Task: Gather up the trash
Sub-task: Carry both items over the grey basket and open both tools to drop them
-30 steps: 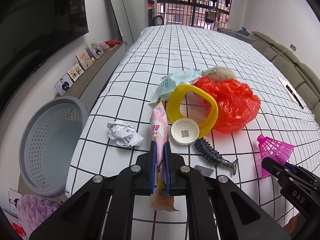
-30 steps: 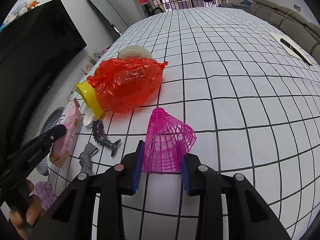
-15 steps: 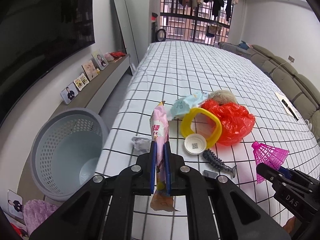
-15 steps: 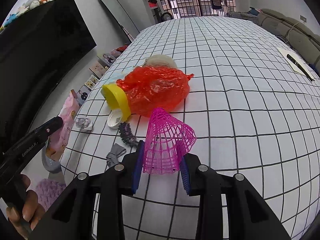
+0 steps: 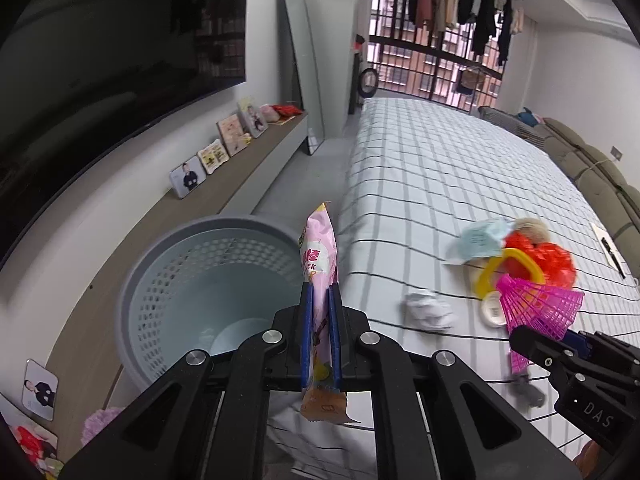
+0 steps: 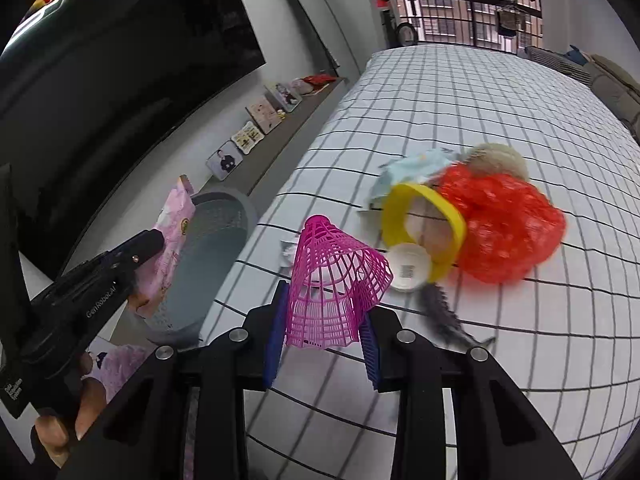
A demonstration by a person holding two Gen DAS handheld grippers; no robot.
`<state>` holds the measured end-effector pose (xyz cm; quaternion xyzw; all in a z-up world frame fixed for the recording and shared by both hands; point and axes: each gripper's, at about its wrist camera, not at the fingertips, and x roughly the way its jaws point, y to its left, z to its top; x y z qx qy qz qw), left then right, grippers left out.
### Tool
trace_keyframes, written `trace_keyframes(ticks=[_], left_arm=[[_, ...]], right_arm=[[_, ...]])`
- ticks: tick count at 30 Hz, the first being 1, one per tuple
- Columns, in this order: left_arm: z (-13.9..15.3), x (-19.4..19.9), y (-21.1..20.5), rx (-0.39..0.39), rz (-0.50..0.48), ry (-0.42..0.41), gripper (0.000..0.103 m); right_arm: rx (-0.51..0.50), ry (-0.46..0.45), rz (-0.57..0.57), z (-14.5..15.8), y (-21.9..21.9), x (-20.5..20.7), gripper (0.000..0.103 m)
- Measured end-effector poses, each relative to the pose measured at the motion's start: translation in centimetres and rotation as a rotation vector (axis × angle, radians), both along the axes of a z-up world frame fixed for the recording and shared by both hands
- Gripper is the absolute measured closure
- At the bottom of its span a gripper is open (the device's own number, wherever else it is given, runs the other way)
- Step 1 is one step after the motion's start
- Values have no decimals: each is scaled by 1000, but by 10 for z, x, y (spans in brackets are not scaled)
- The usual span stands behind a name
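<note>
My left gripper is shut on a pink snack wrapper, which stands upright at the right rim of the grey perforated basket on the floor. In the right wrist view the same wrapper hangs in front of the basket. My right gripper is shut on a pink mesh shuttlecock, held above the bed's left part; it also shows as the shuttlecock in the left wrist view. A crumpled paper ball, a red plastic bag, a yellow ring, a white cap and a blue mask lie on the checked bed.
A dark spiked toy lies near the cap. A low shelf with photo frames runs along the left wall under a dark screen. A mirror leans at the far wall. A sofa lines the bed's right side. A person's hand holds the left gripper.
Both grippers have lifted and swung left, off the bed towards the basket. The wrapper now stands by the basket's rim, and the shuttlecock has left the bed surface.
</note>
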<state>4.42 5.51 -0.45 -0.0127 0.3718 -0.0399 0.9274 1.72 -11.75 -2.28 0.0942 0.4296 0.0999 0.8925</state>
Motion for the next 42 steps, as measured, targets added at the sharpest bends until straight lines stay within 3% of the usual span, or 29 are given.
trace_keyframes(ticks=[11, 24, 29, 31, 33, 39, 42], left_arm=[[-35, 27, 75, 37, 53, 84, 94], [-66, 41, 116, 9, 82, 155, 94], [-68, 40, 122, 11, 105, 163, 79], [-68, 39, 126, 12, 121, 160, 54], [-65, 37, 129, 19, 138, 142, 39], [-63, 35, 134, 23, 153, 144, 38], [-63, 34, 135, 28, 163, 143, 28]], right_arm=[[-10, 72, 186, -13, 102, 64, 71], [-39, 160, 267, -48, 150, 100, 68], [-41, 153, 273, -47, 155, 102, 60], [-42, 149, 269, -46, 156, 103, 57], [-40, 145, 263, -44, 155, 102, 56], [-40, 143, 254, -43, 151, 97, 53], [-44, 141, 253, -41, 151, 95, 53]])
